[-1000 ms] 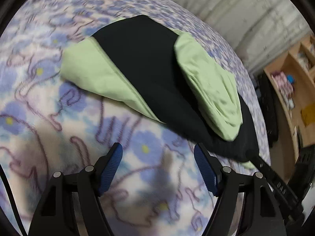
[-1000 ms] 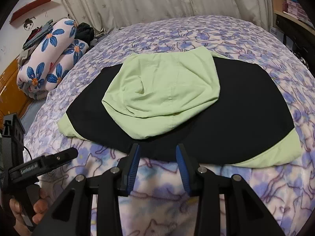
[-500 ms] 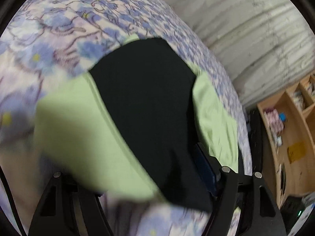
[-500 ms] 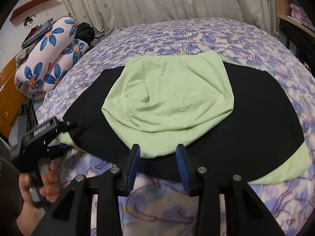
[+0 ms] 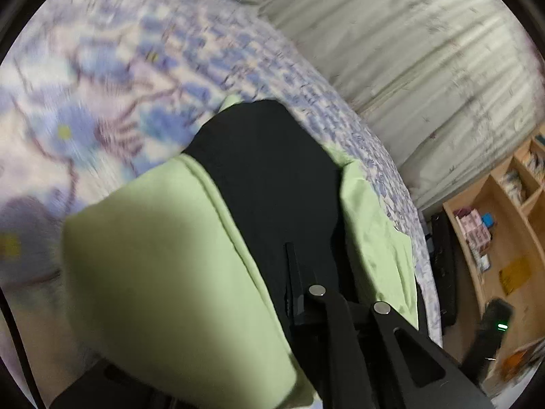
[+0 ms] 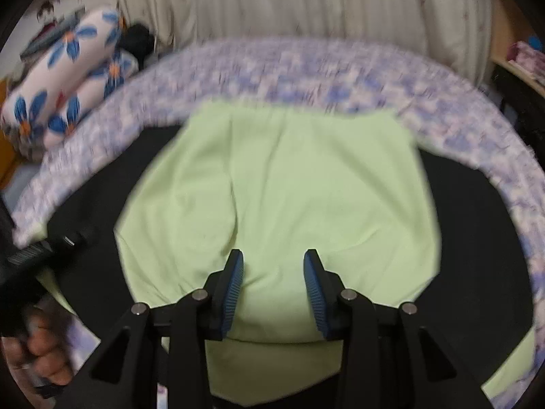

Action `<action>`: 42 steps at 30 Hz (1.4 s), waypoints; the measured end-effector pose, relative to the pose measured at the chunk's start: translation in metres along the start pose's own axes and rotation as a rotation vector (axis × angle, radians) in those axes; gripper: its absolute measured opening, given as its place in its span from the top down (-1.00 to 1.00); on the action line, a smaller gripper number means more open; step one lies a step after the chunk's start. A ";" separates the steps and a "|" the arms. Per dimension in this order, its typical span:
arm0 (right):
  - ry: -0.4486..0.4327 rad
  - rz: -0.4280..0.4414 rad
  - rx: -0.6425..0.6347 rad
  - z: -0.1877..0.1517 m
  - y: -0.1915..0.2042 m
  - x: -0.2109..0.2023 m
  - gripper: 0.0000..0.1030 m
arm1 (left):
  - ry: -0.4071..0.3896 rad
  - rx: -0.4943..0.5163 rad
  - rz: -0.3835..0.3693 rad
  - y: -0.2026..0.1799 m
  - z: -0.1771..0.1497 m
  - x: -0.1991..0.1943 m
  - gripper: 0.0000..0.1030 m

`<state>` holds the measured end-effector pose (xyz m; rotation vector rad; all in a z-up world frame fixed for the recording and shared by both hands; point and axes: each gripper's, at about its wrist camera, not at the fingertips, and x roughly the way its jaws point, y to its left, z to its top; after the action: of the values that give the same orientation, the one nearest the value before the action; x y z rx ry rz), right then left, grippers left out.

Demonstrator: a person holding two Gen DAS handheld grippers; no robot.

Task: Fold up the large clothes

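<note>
A black and light-green garment point(image 6: 282, 197) lies partly folded on the bed, a green panel on top of the black body. In the left wrist view the garment point(image 5: 259, 184) fills the lower middle; its green edge point(image 5: 160, 266) covers my left gripper's left finger, so only the right finger point(image 5: 299, 293) shows, down among the cloth. My left gripper point(image 6: 37, 255) also shows at the far left of the right wrist view, at the garment's left end. My right gripper point(image 6: 274, 286) is open, its blue pads point(image 6: 235, 283) just above the green panel's near edge.
The bed has a purple-and-blue floral cover point(image 5: 112, 78). Rolled floral pillows point(image 6: 68, 78) lie at the back left, curtains point(image 6: 272, 3) behind. A wooden shelf unit point(image 5: 500, 231) stands to the right of the bed.
Both grippers have moved forward onto the garment. The left one went from open above the bedcover to buried under the green edge. The right one now hovers over the green panel.
</note>
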<state>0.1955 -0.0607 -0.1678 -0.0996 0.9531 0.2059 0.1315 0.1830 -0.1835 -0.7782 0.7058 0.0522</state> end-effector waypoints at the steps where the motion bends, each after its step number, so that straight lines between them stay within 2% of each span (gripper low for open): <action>1: -0.005 -0.015 -0.028 -0.004 0.004 0.000 0.28 | -0.017 0.032 -0.002 -0.009 -0.001 -0.007 0.91; 5: 0.005 -0.003 -0.087 -0.013 0.011 -0.008 0.29 | -0.066 0.128 -0.009 -0.038 -0.004 -0.034 0.92; 9: 0.027 0.035 -0.082 -0.016 0.008 -0.014 0.29 | -0.073 0.156 -0.007 -0.051 -0.005 -0.049 0.92; 13: 0.016 0.030 -0.091 -0.023 0.012 -0.013 0.28 | -0.073 0.223 0.072 -0.060 -0.003 -0.049 0.92; 15: 0.019 0.038 -0.078 -0.023 0.012 -0.013 0.28 | -0.059 0.212 0.088 -0.063 0.003 -0.046 0.92; 17: 0.018 0.060 -0.055 -0.023 0.009 -0.014 0.28 | -0.060 0.246 0.097 -0.078 0.005 -0.047 0.92; 21: 0.027 0.146 0.024 -0.022 -0.009 -0.019 0.28 | -0.078 0.443 0.094 -0.151 0.001 -0.043 0.92; 25: 0.038 0.262 0.163 -0.030 -0.052 -0.046 0.29 | -0.106 0.645 0.048 -0.228 -0.025 -0.036 0.92; 28: -0.006 0.213 0.246 -0.046 -0.096 -0.077 0.29 | -0.099 0.744 -0.021 -0.275 -0.057 -0.026 0.91; 32: -0.054 0.084 0.357 -0.074 -0.164 -0.113 0.29 | -0.025 0.848 -0.086 -0.318 -0.110 0.000 0.90; 36: -0.076 -0.003 0.460 -0.097 -0.216 -0.129 0.29 | 0.098 0.944 -0.117 -0.332 -0.167 0.034 0.89; 39: -0.071 -0.054 0.516 -0.112 -0.241 -0.131 0.28 | 0.226 1.031 -0.069 -0.325 -0.212 0.070 0.88; 42: -0.056 -0.064 0.552 -0.122 -0.256 -0.127 0.29 | 0.320 1.044 -0.021 -0.311 -0.233 0.095 0.87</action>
<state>0.0824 -0.3482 -0.1362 0.3808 0.9205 -0.1167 0.1646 -0.2151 -0.1624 0.2190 0.8950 -0.4409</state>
